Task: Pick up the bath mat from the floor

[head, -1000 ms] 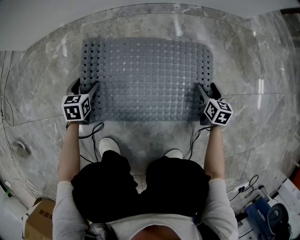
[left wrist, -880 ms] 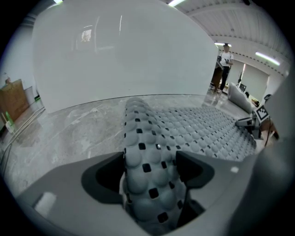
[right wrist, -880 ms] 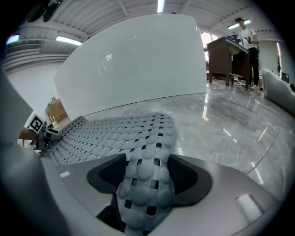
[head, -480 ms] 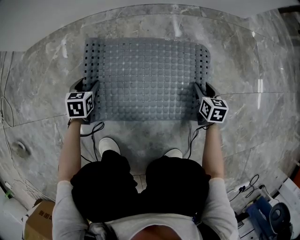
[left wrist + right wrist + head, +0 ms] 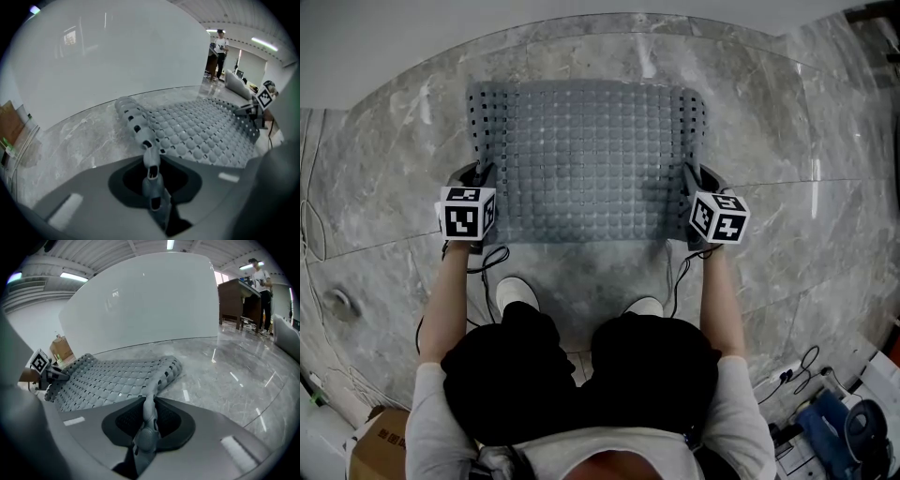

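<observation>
The grey studded bath mat (image 5: 586,159) lies on the marble floor in front of the person's feet. My left gripper (image 5: 484,185) is at its left side edge and my right gripper (image 5: 691,184) at its right side edge. Both pairs of jaws have just been closing with the mat's perforated rim between them. In the left gripper view the rim (image 5: 151,164) is pinched and curls upward out of the left gripper (image 5: 152,180). In the right gripper view the right gripper (image 5: 147,425) squeezes the other rim (image 5: 151,406) the same way. Both side edges are lifted; the middle sags.
White shoes (image 5: 517,292) stand just behind the mat's near edge. Cables trail over the floor at both sides. A cardboard box (image 5: 375,445) sits bottom left and blue gear (image 5: 844,431) bottom right. A curved white wall (image 5: 117,61) rises beyond the mat. A person (image 5: 219,49) stands far off.
Both grippers slid inward along the mat's sides and went from wide open to shut on its edges. The mat looks narrower, with its sides buckled up.
</observation>
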